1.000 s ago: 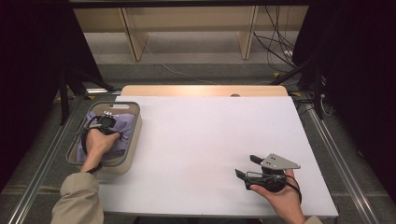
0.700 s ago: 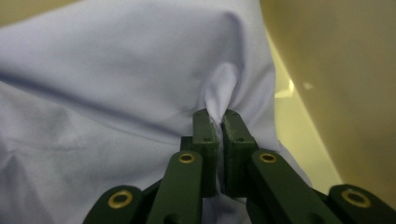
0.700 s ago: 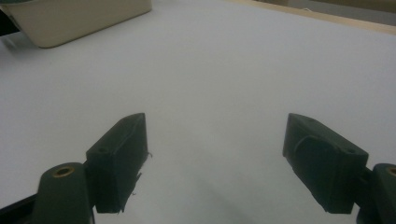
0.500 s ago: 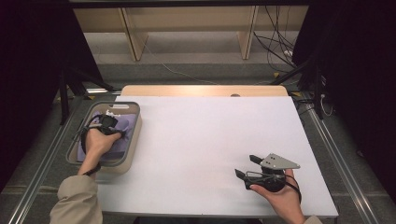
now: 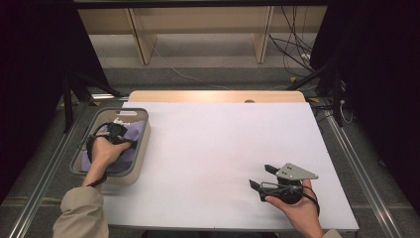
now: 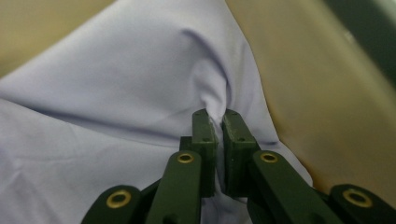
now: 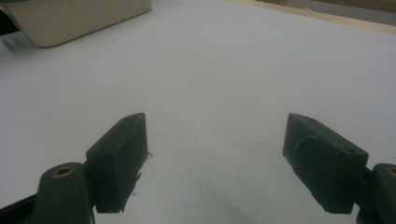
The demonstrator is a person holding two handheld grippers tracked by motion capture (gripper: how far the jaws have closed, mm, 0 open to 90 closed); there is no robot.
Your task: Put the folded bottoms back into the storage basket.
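While the right gripper (image 7: 215,163) rests wide open and empty on the table (image 5: 218,148), the left gripper (image 6: 215,122) pinches a fold of soft, limp lilac cloth (image 6: 116,93) inside the bin (image 5: 141,148).

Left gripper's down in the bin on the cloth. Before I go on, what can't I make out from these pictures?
- Left gripper tips, high view: hidden by the hand.
- Cloth, left gripper view: cut off by the edges; its full shape is unknown.
- Bin floor: covered by cloth, so anything beneath is hidden.
- White thing at the bin's far end: too small to identify.
- Right gripper view: bin cut off at the top edge.
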